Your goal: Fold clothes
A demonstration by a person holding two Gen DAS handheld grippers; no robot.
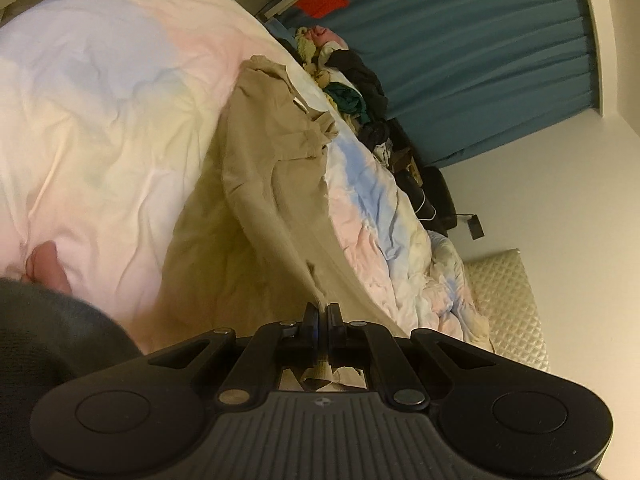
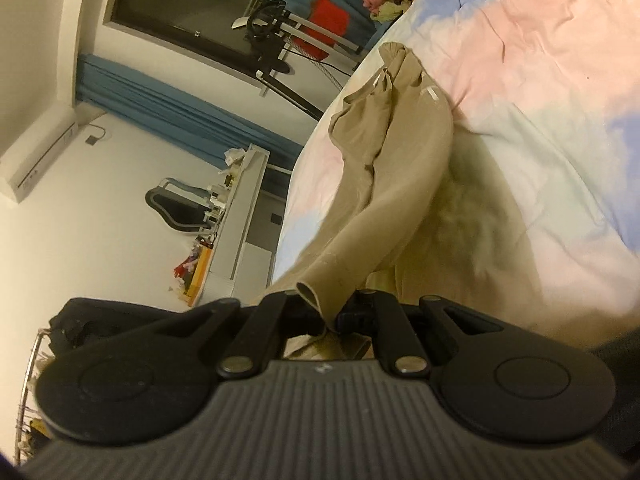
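Pastel duvet (image 1: 100,120) bears beige garment (image 1: 260,184), apparently pinched by left claw (image 1: 322,312) and right claw (image 2: 330,314).

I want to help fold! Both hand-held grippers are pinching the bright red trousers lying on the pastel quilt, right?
Not quite: the garment is beige cloth, not bright red, as both wrist views show. The rest holds: the left hand-held gripper and right hand-held gripper each pinch it above the pastel tie-dye quilt.

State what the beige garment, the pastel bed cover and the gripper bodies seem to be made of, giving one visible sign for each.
Beige garment: thin woven cloth, matte; it drapes in soft folds, probably cotton or a blend.
Pastel bed cover: soft matte fabric, finely creased and puffy, likely padded.
Left gripper and right gripper: black moulded plastic, it seems, with ribbed matte surfaces and shiny metal pivot pins.
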